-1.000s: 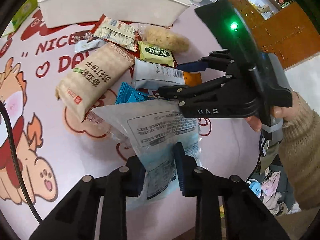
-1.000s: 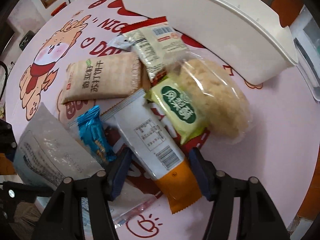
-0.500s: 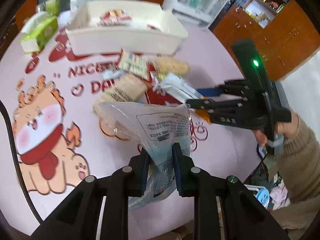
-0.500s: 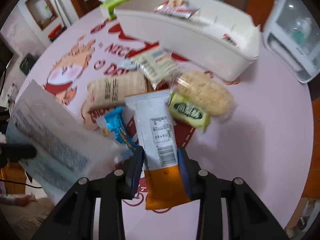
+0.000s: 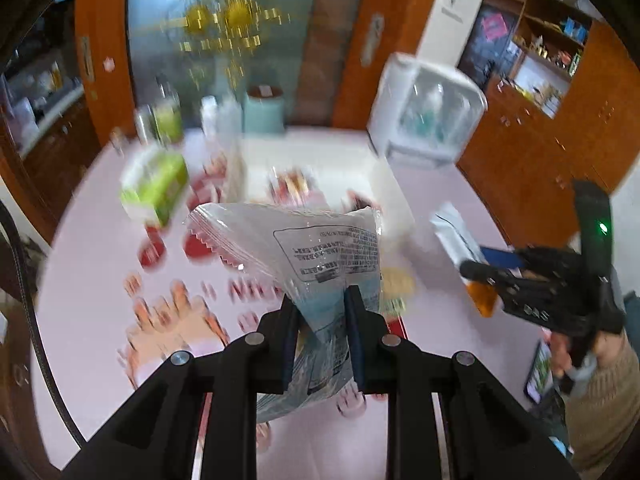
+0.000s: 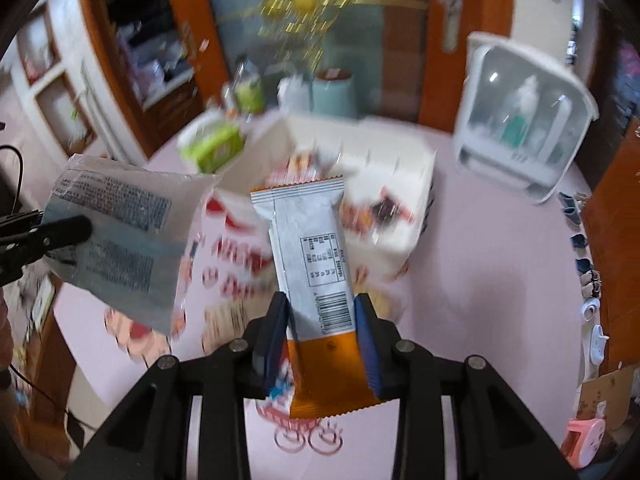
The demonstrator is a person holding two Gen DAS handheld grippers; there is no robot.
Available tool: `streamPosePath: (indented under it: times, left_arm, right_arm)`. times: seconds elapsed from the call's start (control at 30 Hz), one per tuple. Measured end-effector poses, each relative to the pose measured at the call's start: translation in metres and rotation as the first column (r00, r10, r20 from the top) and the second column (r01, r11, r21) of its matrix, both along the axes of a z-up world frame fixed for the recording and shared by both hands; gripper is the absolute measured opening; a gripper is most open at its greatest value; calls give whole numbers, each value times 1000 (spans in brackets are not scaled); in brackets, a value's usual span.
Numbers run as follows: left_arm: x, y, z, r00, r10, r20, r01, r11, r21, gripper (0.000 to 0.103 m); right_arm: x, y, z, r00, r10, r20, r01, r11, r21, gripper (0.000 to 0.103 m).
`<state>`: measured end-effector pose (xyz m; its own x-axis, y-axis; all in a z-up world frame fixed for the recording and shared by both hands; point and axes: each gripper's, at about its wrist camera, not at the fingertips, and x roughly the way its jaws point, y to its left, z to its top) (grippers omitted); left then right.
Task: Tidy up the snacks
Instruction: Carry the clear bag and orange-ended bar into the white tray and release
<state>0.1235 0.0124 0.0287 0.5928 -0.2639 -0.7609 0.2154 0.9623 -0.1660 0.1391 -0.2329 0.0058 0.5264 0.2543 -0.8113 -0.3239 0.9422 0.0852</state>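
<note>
My left gripper [image 5: 320,308] is shut on a clear and pale blue snack bag [image 5: 316,256] and holds it up above the pink table; the bag also shows at the left of the right wrist view [image 6: 120,236]. My right gripper [image 6: 320,316] is shut on a silver and orange snack packet [image 6: 316,280], lifted off the table; that packet shows at the right of the left wrist view [image 5: 460,240]. The white bin [image 6: 404,160] with several snacks inside stands behind both. Loose snacks under the grippers are blurred.
A green tissue box [image 5: 156,188] sits left of the bin, with bottles and a teal cup [image 5: 264,114] behind it. A white cabinet-like appliance [image 6: 520,120] stands at the back right. The table's edge [image 6: 520,360] curves round on the right.
Both grippers have risen and tilted up with their packets, away from the snack pile. The view now looks across the table toward the bin, with motion blur.
</note>
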Motion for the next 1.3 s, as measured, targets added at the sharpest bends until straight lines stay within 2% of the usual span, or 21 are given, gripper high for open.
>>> streamPosePath:
  times: [0.23, 0.4, 0.6, 0.77, 0.8, 0.83, 0.87, 0.9, 0.93, 1.07, 1.3]
  left_arm:
    - [53, -5, 75, 985, 6, 172, -16, 998, 59, 20]
    - [92, -17, 97, 972, -5, 235, -14, 997, 78, 20]
    - [134, -31, 85, 975, -6, 224, -13, 996, 87, 20]
    - [169, -32, 51, 984, 27, 178, -45, 994, 96, 24]
    - [177, -31, 43, 987, 31, 160, -47, 994, 95, 34]
    - [182, -30, 35, 990, 31, 141, -44, 995, 88, 43]
    - [186, -29, 31, 991, 27, 131, -38, 996, 78, 67]
    - [190, -28, 26, 992, 23, 124, -31, 997, 67, 88]
    - [191, -27, 23, 991, 27, 128, -36, 997, 65, 93]
    - [191, -23, 16, 990, 42, 136, -56, 993, 101, 94]
    - [181, -10, 8, 992, 57, 113, -68, 993, 93, 94]
  right_arm:
    - [48, -10, 59, 986, -145, 78, 140, 988, 65, 35]
    - [81, -8, 74, 972, -211, 104, 204, 976, 71, 36]
    - [119, -1, 56, 962, -263, 75, 260, 965, 46, 37]
    - [147, 7, 32, 960, -280, 27, 280, 960, 24, 42]
    - [154, 10, 23, 961, -275, 7, 275, 961, 15, 45]
    - [156, 11, 17, 962, -272, -8, 272, 962, 7, 54]
    - [160, 13, 11, 962, -271, -24, 271, 963, 2, 61]
    - [162, 14, 6, 962, -270, -31, 270, 963, 0, 64]
    - [164, 15, 2, 961, -273, -31, 273, 962, -6, 66]
    - [162, 13, -9, 961, -272, -54, 274, 962, 16, 67]
    - [153, 8, -6, 961, -272, -43, 273, 962, 14, 67]
